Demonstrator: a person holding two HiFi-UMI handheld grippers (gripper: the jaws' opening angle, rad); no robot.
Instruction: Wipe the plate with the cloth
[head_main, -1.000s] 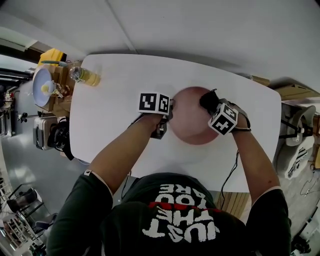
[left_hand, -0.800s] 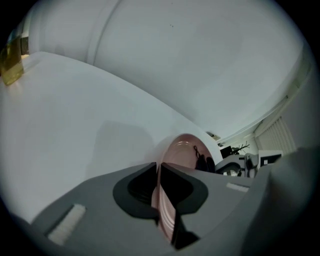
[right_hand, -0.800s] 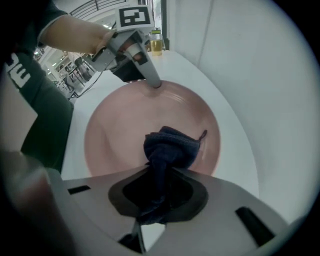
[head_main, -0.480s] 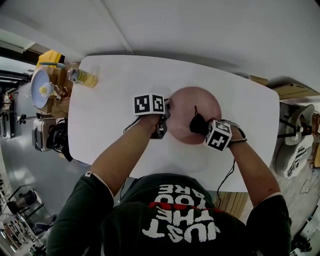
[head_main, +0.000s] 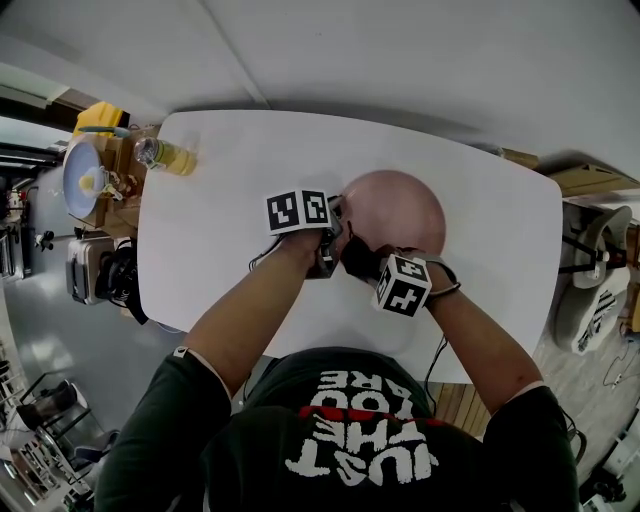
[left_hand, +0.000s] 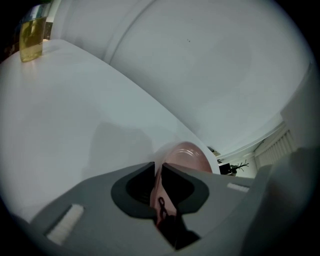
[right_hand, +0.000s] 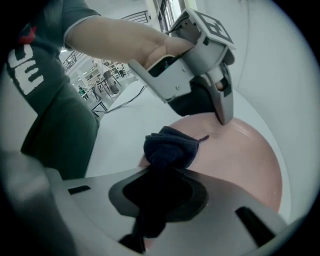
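the pink plate (head_main: 400, 205) is sat on the white table (head_main: 220, 220), and its left rim is pinched between the jaws of the left gripper (left_hand: 157, 172) (only a narrow gap there, filled by the rim, though the jaws have just been easing open a bit). a dark blue cloth (right_hand: 170, 147) is clamped in the closed jaws of the right gripper (right_hand: 161, 175). the bunched end is held at the plate's near left edge, just beside the left gripper.
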